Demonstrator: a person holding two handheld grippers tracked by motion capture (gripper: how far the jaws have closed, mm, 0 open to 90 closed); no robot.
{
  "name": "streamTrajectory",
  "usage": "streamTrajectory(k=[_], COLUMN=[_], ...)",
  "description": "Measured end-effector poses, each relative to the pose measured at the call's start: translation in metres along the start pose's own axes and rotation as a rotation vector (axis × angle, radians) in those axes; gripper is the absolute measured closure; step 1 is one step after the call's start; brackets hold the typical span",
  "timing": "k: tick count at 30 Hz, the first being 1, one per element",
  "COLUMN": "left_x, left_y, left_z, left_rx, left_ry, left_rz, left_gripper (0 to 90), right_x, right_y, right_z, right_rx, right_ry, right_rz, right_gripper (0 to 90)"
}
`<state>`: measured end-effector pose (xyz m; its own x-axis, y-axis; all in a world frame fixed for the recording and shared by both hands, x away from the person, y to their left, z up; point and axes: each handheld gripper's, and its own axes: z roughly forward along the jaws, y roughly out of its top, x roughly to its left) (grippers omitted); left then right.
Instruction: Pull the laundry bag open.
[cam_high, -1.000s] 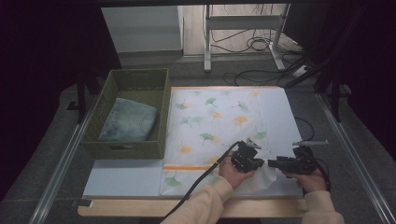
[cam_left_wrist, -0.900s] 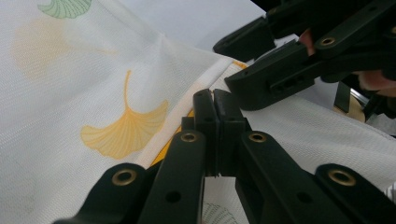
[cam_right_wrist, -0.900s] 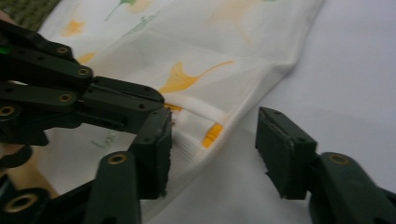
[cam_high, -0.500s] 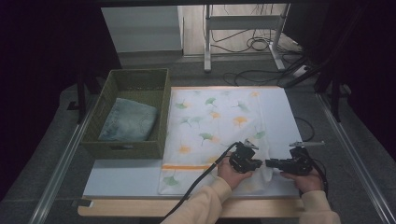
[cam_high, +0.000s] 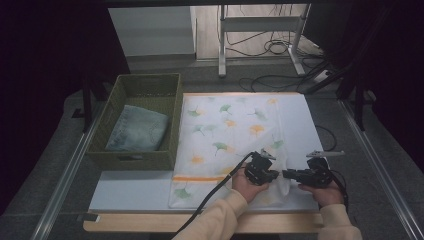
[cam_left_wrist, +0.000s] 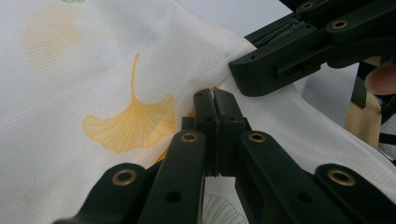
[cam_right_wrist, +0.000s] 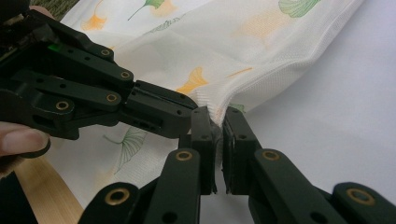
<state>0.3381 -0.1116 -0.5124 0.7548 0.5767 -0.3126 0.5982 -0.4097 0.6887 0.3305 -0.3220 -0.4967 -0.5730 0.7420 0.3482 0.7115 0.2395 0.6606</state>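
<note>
The desk (cam_high: 135, 192) carries a white board, and most of that board lies under a white cloth printed with ginkgo leaves (cam_high: 235, 130). The cloth is spread flat with its long axis running from the person's edge toward the far edge; its right side is folded over in a long diagonal flap, and its near right corner is bunched where the tools meet. To its left, just beside its edge, stands a green woven basket (cam_high: 175, 117) with folded denim (cam_high: 137, 132) inside. Bare board shows in a strip to the right of the cloth and in a wider patch at the near left, below the basket.

The high view gives this layout and both hands close together at the near right corner. The left tool (cam_high: 266, 159) has its jaws pressed together on a fold of the cloth; the left gripper view shows the fabric rising to its tips (cam_left_wrist: 214, 100) beside an orange leaf. The right tool (cam_high: 286, 174) points leftward at it. The right gripper view shows the right tool (cam_right_wrist: 215, 122) with jaws that have just been closing, now nipping the hemmed cloth edge between them, with a narrow slit left lower down
</note>
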Motion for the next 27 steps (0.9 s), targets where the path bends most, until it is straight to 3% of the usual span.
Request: streamTrajectory(k=[9, 27], left_x=[-0.0010, -0.0012], left_y=[-0.0006, -0.0016], left_z=[0.0029, 0.0056], left_rx=[0.028, 0.050], left_ry=[0.010, 0.017], left_rz=[-0.021, -0.018], left_gripper=[90.0, 90.0], right_x=[0.0006, 0.0018], right_y=[-0.0008, -0.0014], right_z=[0.0024, 0.0045], right_rx=[0.018, 0.046], right_ry=[-0.012, -0.025], right_rz=[-0.012, -0.032], right_gripper=[84.3, 84.9])
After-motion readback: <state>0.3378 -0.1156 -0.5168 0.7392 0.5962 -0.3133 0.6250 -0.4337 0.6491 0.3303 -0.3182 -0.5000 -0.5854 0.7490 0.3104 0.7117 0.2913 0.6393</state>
